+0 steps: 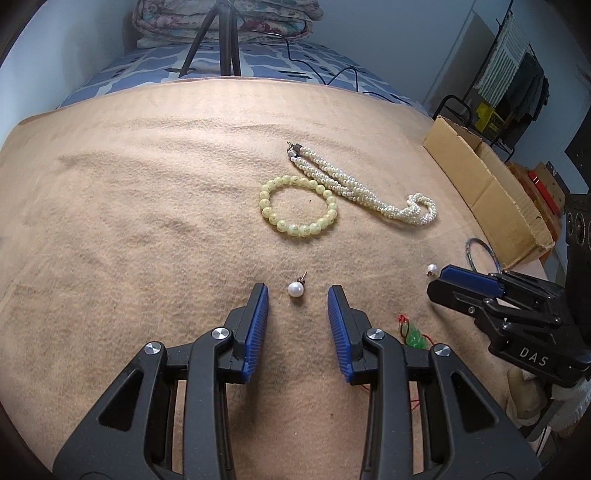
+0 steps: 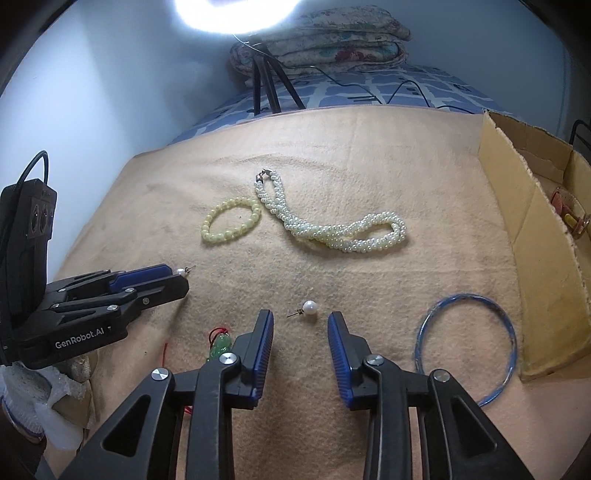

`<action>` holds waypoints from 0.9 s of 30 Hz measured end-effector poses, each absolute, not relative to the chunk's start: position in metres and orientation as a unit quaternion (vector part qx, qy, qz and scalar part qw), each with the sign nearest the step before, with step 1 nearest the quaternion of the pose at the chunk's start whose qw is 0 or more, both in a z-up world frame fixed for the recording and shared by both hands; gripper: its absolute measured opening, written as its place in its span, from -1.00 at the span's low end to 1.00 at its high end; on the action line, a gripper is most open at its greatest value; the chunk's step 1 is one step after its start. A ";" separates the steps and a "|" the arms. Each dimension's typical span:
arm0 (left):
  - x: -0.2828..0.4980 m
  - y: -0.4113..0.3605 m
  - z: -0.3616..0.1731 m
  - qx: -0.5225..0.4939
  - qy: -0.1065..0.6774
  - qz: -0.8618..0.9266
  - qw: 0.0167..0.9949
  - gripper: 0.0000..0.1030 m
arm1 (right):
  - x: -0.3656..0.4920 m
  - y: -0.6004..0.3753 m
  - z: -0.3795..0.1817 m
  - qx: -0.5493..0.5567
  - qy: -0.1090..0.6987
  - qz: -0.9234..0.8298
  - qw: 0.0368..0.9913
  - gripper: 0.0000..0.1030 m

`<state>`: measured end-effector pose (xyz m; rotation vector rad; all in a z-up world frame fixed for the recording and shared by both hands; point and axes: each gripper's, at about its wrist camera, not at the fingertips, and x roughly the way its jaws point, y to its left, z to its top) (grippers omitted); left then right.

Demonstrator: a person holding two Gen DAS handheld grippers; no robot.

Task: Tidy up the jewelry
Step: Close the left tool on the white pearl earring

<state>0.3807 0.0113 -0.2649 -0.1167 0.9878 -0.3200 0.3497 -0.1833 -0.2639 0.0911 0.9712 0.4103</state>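
Note:
On a tan blanket lie a yellow-green bead bracelet, a twisted pearl necklace, two pearl stud earrings, a blue bangle and a green pendant on red cord. My left gripper is open, its fingertips either side of one pearl earring. My right gripper is open around the other pearl earring. Each gripper shows in the other's view, the right one by its earring, the left one by its earring.
An open cardboard box stands at the blanket's right edge with a watch-like item inside. A tripod and folded quilts stand behind on the blue bedsheet. A bright ring light glares overhead.

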 end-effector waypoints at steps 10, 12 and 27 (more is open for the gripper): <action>0.382 0.008 -0.268 -0.049 0.468 -0.156 0.868 -0.48 | 0.358 -0.175 -0.268 0.034 0.464 0.193 0.864 -0.56; 0.382 0.007 -0.268 -0.047 0.467 -0.156 0.869 -0.48 | 0.359 -0.173 -0.269 0.027 0.464 0.191 0.865 -0.58; 0.378 0.001 -0.268 -0.023 0.457 -0.147 0.877 -0.87 | 0.360 -0.167 -0.267 -0.001 0.459 0.189 0.868 -0.88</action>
